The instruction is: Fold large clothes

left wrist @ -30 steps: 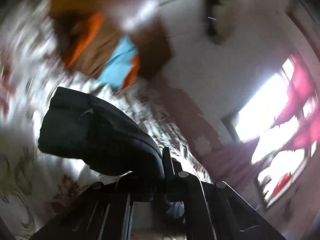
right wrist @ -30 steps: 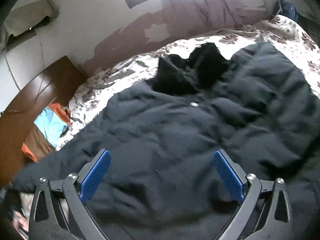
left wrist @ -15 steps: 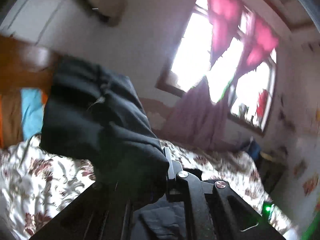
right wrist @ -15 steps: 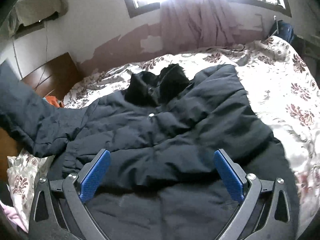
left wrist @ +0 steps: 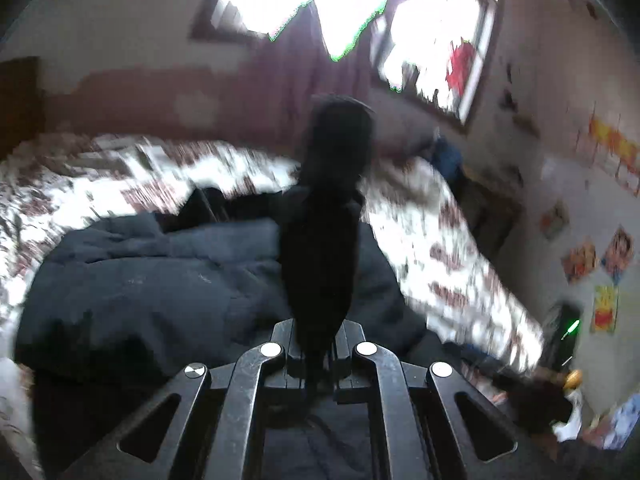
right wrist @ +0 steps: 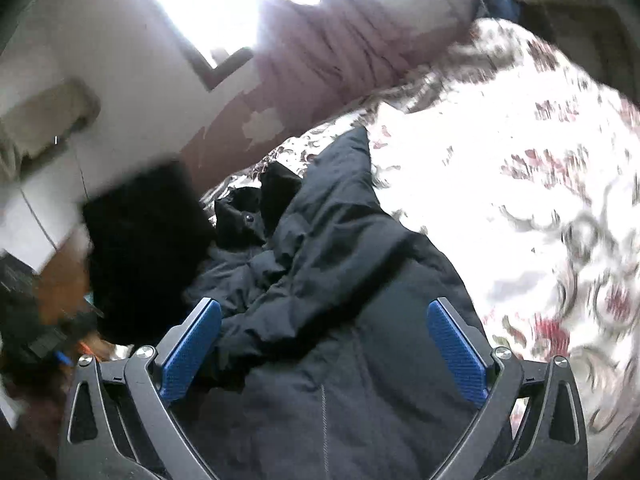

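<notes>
A large dark navy padded jacket (left wrist: pixel 152 280) lies spread on a bed with a floral sheet (left wrist: pixel 460 264). My left gripper (left wrist: pixel 318 350) is shut on the jacket's sleeve (left wrist: pixel 328 208), which stands up dark in front of the camera above the jacket's body. In the right wrist view the same jacket (right wrist: pixel 340 280) lies below my right gripper (right wrist: pixel 324 344), whose blue pads (right wrist: pixel 192 344) stand wide apart with nothing pressed between them. The lifted sleeve (right wrist: pixel 144 248) shows at the left of that view, blurred. The collar (right wrist: pixel 256 208) lies toward the far wall.
The floral sheet (right wrist: pixel 520 200) lies bare to the right of the jacket. A window with purple curtains (left wrist: pixel 304 60) fills the far wall. Posters (left wrist: pixel 600 256) hang on the right wall. A dark blue bag (right wrist: pixel 500 0) sits at the bed's far corner.
My left gripper has swung the sleeve from the headboard side across over the jacket's body, rolling upright. The right gripper has shifted sideways over the jacket and tilted, staying open.
</notes>
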`<state>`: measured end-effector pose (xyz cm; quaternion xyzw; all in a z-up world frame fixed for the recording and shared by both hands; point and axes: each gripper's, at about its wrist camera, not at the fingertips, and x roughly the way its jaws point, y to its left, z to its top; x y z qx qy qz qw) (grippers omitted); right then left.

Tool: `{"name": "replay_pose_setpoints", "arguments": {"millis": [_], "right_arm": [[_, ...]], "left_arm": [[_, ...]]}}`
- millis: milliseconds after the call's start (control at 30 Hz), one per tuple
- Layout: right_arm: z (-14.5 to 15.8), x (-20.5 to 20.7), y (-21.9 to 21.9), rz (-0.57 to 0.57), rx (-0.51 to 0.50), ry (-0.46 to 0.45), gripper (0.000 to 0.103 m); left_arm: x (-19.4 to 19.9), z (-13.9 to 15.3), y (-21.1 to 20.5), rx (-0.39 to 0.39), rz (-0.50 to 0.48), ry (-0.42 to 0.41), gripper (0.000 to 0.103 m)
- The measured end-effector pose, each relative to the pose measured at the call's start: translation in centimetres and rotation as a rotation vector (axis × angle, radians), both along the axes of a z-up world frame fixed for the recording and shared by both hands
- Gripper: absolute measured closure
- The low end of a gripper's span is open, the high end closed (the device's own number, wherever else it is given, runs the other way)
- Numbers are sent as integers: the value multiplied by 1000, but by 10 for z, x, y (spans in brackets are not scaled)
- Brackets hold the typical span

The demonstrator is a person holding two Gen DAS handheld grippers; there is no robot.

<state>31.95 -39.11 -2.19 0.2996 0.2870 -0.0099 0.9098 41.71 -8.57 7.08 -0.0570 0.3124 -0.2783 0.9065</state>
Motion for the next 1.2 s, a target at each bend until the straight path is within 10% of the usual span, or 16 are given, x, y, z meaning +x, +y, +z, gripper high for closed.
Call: {"name": "replay_pose_setpoints", "arguments": {"millis": [167,467,567,600,867,1033,1200], "right_arm": [[-18,-5,-1,23,54,12,2],[-24,6,13,127,141,46,2],[-29,8,16,142,165,85,1],[-31,10,19,145,149,103,2],[-29,38,73,117,-274,284,2],[-25,55,112,186,-469,284,44],[-7,53,110,210,-442,238,84]], "left_arm": [[-1,-55,-41,106,-126,139,95],[-27,-69,-38,173,-247,179,77],[-27,-68,-27,102,-270,218,22],[-29,-67,-20,61,-259,209,8],[-44,-78,49,-20,-121,254,7],[-53,-76,105,54,39,229,7],[-55,-69,155,93,152,219,7]]}}
